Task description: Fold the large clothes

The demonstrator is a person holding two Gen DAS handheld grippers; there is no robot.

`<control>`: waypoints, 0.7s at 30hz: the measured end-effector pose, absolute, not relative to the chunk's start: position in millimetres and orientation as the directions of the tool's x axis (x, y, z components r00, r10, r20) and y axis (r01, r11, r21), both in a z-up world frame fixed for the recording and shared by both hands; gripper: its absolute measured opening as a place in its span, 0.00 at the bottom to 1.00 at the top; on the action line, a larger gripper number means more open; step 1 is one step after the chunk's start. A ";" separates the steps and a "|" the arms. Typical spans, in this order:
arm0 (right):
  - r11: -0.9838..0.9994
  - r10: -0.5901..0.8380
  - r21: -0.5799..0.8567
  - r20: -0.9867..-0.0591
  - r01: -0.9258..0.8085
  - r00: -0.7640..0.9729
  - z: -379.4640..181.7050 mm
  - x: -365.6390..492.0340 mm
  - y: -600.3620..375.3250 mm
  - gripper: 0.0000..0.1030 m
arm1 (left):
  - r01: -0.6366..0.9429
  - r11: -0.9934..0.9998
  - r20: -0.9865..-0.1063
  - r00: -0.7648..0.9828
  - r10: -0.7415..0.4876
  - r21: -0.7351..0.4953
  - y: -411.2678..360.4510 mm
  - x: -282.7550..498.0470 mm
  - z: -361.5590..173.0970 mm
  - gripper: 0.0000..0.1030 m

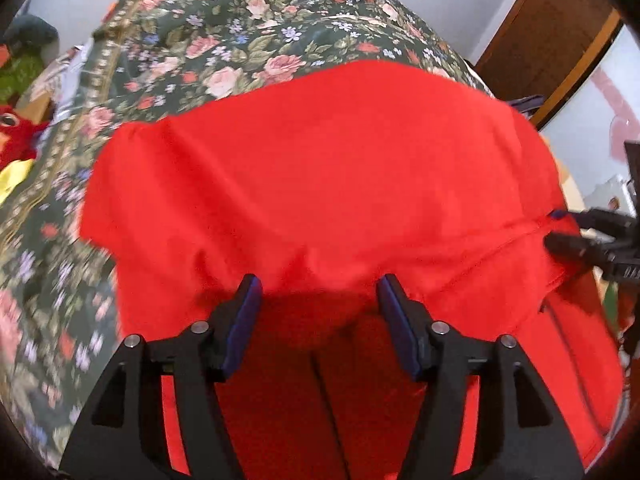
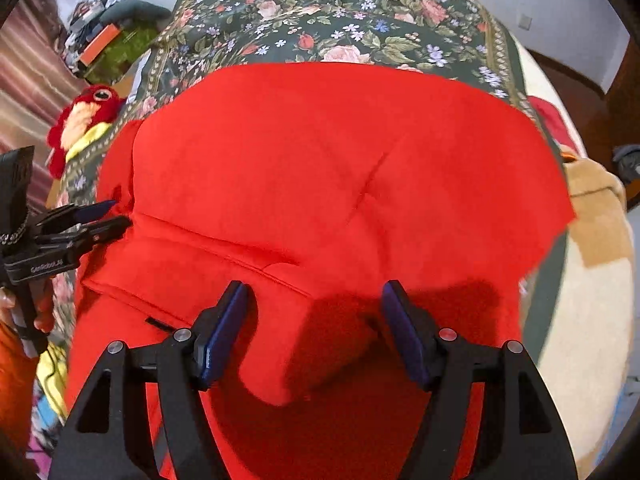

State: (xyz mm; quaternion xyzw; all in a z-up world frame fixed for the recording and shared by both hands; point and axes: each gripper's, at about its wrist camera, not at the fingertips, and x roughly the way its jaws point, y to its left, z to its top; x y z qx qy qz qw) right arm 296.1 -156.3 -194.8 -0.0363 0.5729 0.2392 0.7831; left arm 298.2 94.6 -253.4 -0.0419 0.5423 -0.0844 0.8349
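Left wrist view: a large red garment (image 1: 320,184) lies spread over a dark floral bedspread (image 1: 224,40). A fold runs across it, with one layer laid over another, and its far edge sits straight. The left gripper (image 1: 316,296) hangs over the near part of the cloth with its blue-padded jaws standing wide and nothing between them. The right gripper (image 1: 560,228) shows at the right edge, its tips at the garment's seam. A red plush toy (image 1: 12,132) lies off to the left. No writing is readable here.

Right wrist view: the same red garment (image 2: 340,168) covers the floral bedspread (image 2: 340,12), with a doubled band across the near side. One fold looks done; the piece is still broad, so further folds likely remain. The right gripper (image 2: 316,300) is wide apart and empty. The left gripper (image 2: 112,212) shows at the left, held by a hand (image 2: 36,312). Its body carries small white lettering, too small to read surely.
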 end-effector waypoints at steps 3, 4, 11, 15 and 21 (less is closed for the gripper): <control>0.888 0.323 0.205 -0.915 -0.412 0.241 -187.5 285.2 -163.0 0.64 | 0.068 0.986 -0.893 0.418 -0.167 -0.152 101.0 275.9 -245.2 0.65; 0.890 0.320 0.204 -0.916 -0.408 0.241 -185.9 282.6 -164.6 0.64 | 0.057 0.986 -0.896 0.413 -0.166 -0.157 104.0 268.5 -242.8 0.65; 0.907 0.322 0.208 -0.903 -0.368 0.284 -161.7 254.2 -188.4 0.64 | -0.002 0.994 -0.897 0.430 -0.101 -0.113 116.6 224.4 -226.2 0.65; 0.918 0.321 0.207 -0.889 -0.338 0.327 -147.0 237.8 -207.6 0.65 | -0.037 0.992 -0.887 0.453 -0.089 -0.118 129.6 198.9 -213.0 0.65; 0.936 0.317 0.227 -0.877 -0.269 0.361 -141.4 216.7 -236.7 0.65 | -0.112 0.983 -0.881 0.466 -0.078 -0.146 155.4 162.3 -205.0 0.65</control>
